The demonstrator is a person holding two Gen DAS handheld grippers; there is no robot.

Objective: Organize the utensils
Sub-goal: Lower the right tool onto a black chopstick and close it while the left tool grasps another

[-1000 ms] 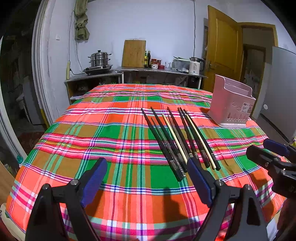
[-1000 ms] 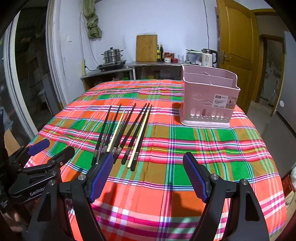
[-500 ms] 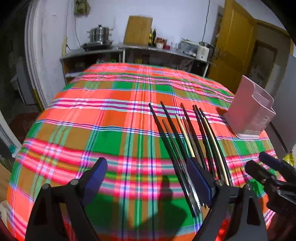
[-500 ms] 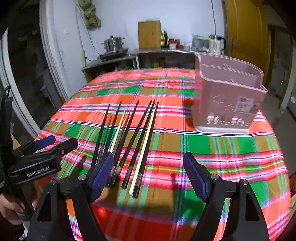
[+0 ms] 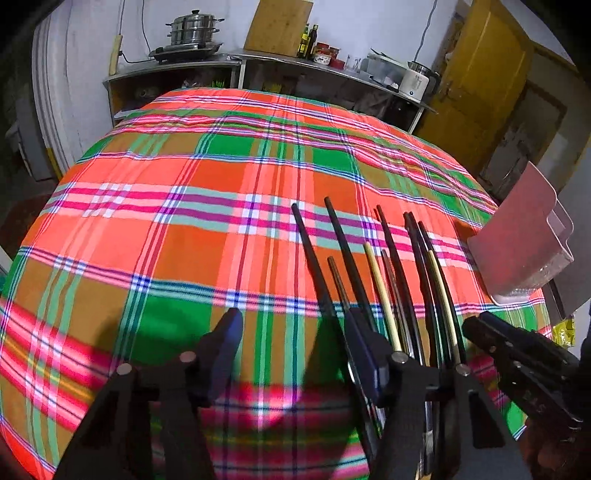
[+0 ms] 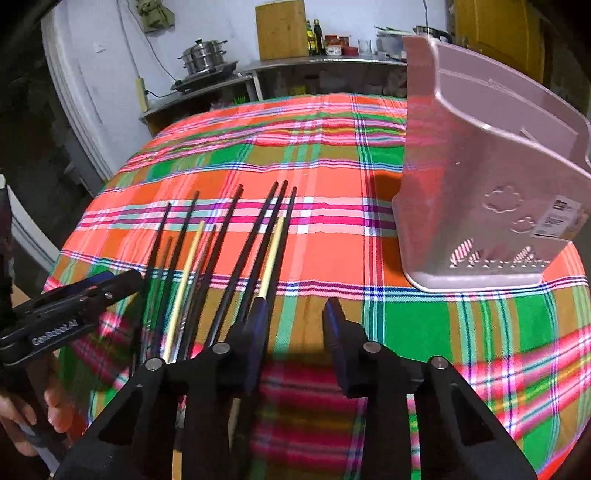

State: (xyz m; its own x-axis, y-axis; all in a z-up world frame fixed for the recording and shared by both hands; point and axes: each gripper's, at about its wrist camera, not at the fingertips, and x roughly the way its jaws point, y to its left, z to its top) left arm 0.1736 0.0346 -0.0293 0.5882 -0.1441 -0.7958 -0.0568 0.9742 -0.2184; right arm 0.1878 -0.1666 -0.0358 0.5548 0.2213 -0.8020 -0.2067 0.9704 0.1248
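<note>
Left tongs: the left tongs (image 5: pixel 295 350) hang low over the near edge of the surface, blue-padded fingers (image 5: pixel 227 339) spread wide with nothing between them; the right-hand finger sits over the near ends of the leftmost chopsticks, though I cannot tell if it touches them.

Right tongs: the right tongs (image 6: pixel 295 332) are parted to a narrower gap and hold nothing; the left finger (image 6: pixel 258 325) lies just at the right edge of the chopstick row, the other over bare cloth.

Chopsticks: a row of chopsticks (image 5: pixel 388 280) lies loose on the tablecloth (image 5: pixel 184 221), fanned slightly, tips pointing away from the person. Most are black, two are pale yellow (image 6: pixel 271 254), and a couple look brownish.

Holder: a pink plastic utensil holder (image 6: pixel 480 184) stands upright on the surface to the right of the row, well apart from it, with slotted cutouts near its base and a paper label on the side.

Surface: covered by an orange, green and pink plaid cloth.

Background: a counter (image 5: pixel 295 62) along the far wall carries a steel steamer pot (image 5: pixel 192 29), a wooden cutting board (image 5: pixel 279 26), bottles and a kettle (image 5: pixel 417 79).
</note>
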